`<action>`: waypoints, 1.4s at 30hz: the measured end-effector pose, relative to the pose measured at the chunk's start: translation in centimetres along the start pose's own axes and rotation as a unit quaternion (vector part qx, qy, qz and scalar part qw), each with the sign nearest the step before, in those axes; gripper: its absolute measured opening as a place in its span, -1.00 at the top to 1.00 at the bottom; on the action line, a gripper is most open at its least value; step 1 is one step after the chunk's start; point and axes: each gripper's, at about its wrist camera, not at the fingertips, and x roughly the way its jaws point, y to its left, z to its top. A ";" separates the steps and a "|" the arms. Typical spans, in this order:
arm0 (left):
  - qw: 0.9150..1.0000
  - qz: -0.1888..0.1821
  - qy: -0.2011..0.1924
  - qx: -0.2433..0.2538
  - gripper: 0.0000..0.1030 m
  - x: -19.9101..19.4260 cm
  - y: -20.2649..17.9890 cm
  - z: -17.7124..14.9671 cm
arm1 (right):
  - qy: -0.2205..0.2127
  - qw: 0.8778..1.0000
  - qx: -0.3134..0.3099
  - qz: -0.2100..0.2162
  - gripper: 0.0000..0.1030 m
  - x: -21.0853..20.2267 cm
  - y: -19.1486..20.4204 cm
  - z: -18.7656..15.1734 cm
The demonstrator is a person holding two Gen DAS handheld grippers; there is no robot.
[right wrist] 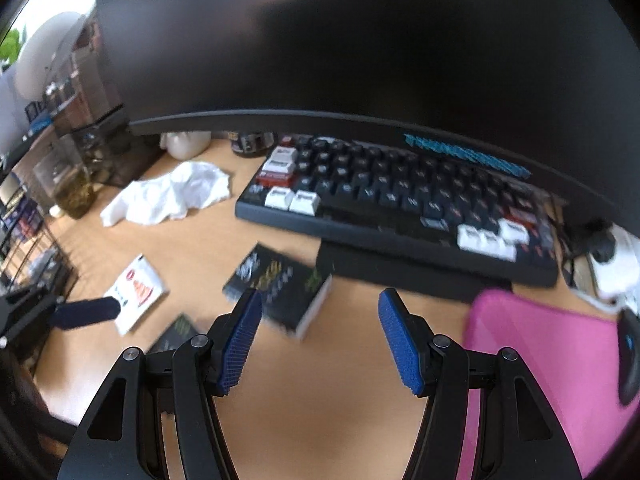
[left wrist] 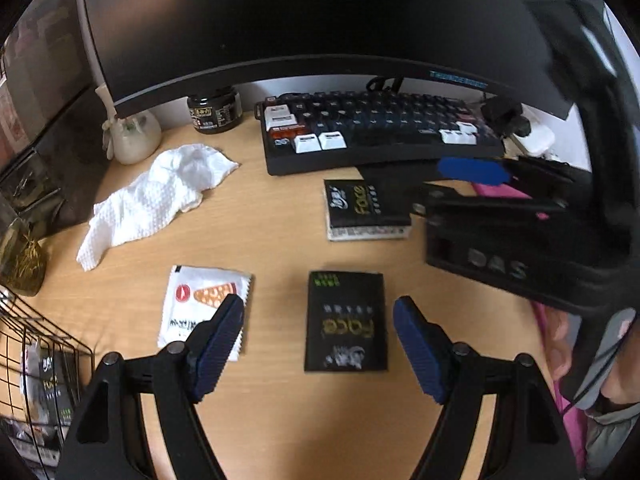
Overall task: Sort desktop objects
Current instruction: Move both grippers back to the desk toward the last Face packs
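My left gripper [left wrist: 319, 318] is open and empty above the wooden desk, with a flat black "face" packet [left wrist: 346, 321] lying between its blue fingers. A white snack sachet [left wrist: 205, 309] lies partly under the left finger. A thicker black "face" box [left wrist: 365, 209] lies further off, in front of the keyboard. My right gripper [right wrist: 320, 312] is open and empty, just short of that box [right wrist: 280, 286]. The right gripper's body [left wrist: 516, 236] shows at the right of the left wrist view. The sachet [right wrist: 135, 292] and the flat packet [right wrist: 174, 334] show at the left of the right wrist view.
A crumpled white cloth [left wrist: 160, 200] lies at back left. A dark keyboard [left wrist: 376, 132] sits under a large monitor [left wrist: 304, 20]. A black jar [left wrist: 215, 109] and a white vase [left wrist: 134, 138] stand behind. A wire basket [left wrist: 36, 368] is at near left, a pink pad [right wrist: 540, 364] at right.
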 end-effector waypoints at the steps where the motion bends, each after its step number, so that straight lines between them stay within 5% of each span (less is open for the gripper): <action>1: 1.000 -0.002 0.002 -0.001 -0.55 0.1 0.2 0.0 | 0.002 1.000 -0.004 -0.001 -0.16 0.6 0.2 0.6; 7: 1.000 -0.005 0.007 -0.012 -0.55 0.6 1.6 -0.1 | 0.009 1.000 -0.007 -0.025 -0.13 3.8 0.8 2.4; 9: 1.000 -0.003 0.009 -0.016 -0.55 0.7 2.0 -0.3 | 0.020 0.999 -0.016 -0.032 0.09 4.6 1.0 2.0; 15: 1.000 -0.003 0.005 -0.015 -0.55 0.0 2.3 -0.8 | 0.020 0.998 -0.032 -0.056 0.09 2.6 1.8 -0.4; 26: 1.000 0.000 0.002 0.012 -0.55 -1.5 0.5 -2.8 | 0.031 0.999 0.016 -0.022 0.08 -4.1 0.9 -7.5; 33: 0.999 0.012 0.008 0.029 -0.55 -2.1 -0.3 -4.1 | 0.030 0.998 0.034 -0.039 0.06 -6.1 -1.2 -9.6; 42: 0.998 0.053 -0.020 -0.014 -0.55 -1.9 2.8 -0.8 | 0.022 0.999 0.018 -0.043 0.06 -8.7 -0.9 -11.9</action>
